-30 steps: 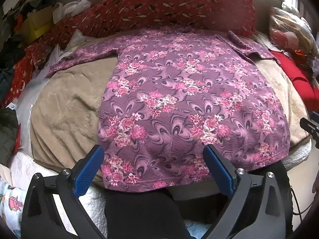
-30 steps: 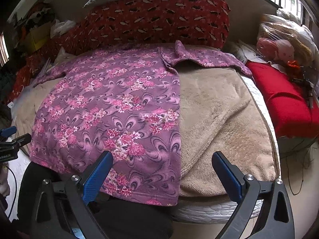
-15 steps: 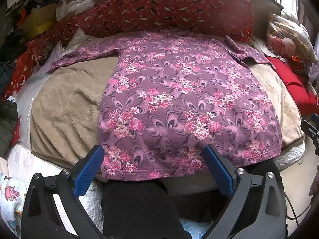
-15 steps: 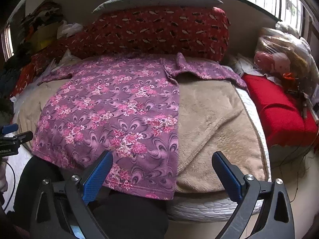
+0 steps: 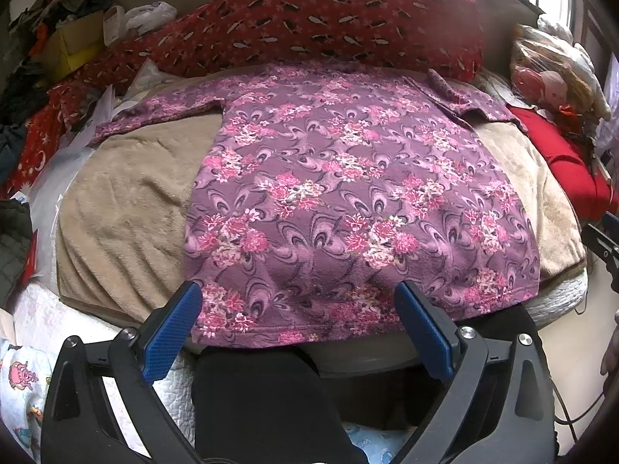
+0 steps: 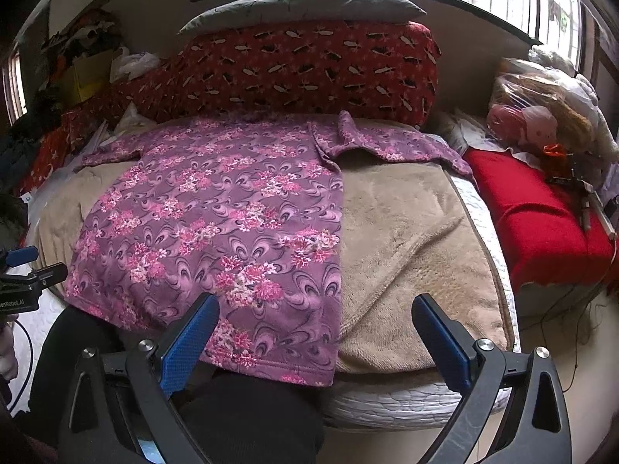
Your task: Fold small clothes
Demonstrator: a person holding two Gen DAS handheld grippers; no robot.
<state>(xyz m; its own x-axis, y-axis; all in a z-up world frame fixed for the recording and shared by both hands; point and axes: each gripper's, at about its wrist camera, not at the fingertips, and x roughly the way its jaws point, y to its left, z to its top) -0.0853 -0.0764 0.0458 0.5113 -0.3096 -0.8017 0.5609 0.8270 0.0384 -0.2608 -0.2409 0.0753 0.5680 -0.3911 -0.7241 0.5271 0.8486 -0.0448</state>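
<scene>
A purple long-sleeved top with pink flowers point(image 5: 348, 201) point(image 6: 216, 224) lies spread flat on a beige blanket point(image 5: 127, 208) point(image 6: 410, 247), hem toward me, both sleeves stretched out sideways. My left gripper point(image 5: 298, 328) hangs open above the hem's near edge, nothing between its blue pads. My right gripper point(image 6: 315, 344) is open too, over the hem's right corner and the blanket beside it. Each gripper shows at the edge of the other's view, the right gripper point(image 5: 603, 239) and the left gripper point(image 6: 23, 270).
A red patterned bolster point(image 5: 329, 27) point(image 6: 309, 73) with a grey pillow point(image 6: 301, 7) on top lies behind the top. A red cloth point(image 6: 541, 224) and bagged soft toys point(image 6: 541, 116) are at the right. Clutter point(image 5: 69, 38) piles up at the left. My dark trouser leg point(image 5: 263, 406) is below.
Both grippers have drawn back and risen a little, so the top looks smaller and more of the bed and window shows. Both stay open; the garment has not moved.
</scene>
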